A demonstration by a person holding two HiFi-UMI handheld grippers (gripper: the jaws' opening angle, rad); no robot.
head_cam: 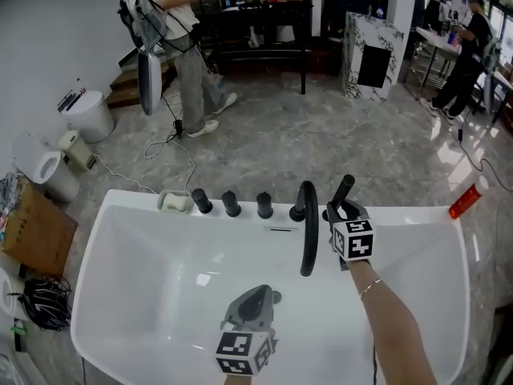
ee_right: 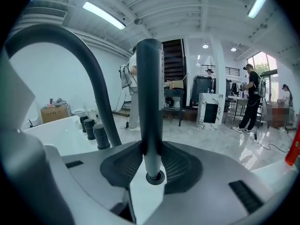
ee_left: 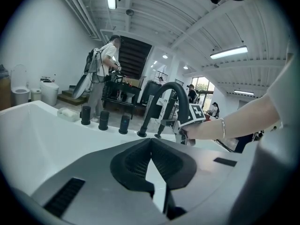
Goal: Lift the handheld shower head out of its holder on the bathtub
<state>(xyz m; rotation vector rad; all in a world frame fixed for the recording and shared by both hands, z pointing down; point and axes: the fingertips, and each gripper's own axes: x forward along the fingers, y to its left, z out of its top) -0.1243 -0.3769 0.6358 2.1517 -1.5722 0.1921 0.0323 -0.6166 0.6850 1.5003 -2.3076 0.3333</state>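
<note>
The handheld shower head [head_cam: 343, 189] is a slim black wand that stands nearly upright at the tub's far rim, just right of the curved black spout [head_cam: 309, 223]. My right gripper [head_cam: 341, 212] is shut on its lower part. In the right gripper view the wand [ee_right: 150, 102] rises between the ribbed pads [ee_right: 176, 165], and its ringed lower end shows just above the white rim. My left gripper [head_cam: 255, 299] hovers over the tub's inside, nearer to me, with its jaws shut [ee_left: 150, 142] and nothing in them.
The white bathtub [head_cam: 128, 207] fills the foreground. Three black knobs [head_cam: 231, 204] and a soap dish [head_cam: 173, 202] line its far rim, and a red bottle [head_cam: 465, 201] sits at the right corner. A toilet [head_cam: 48, 167] and a cardboard box [head_cam: 36, 227] stand to the left; a person [head_cam: 188, 46] stands beyond.
</note>
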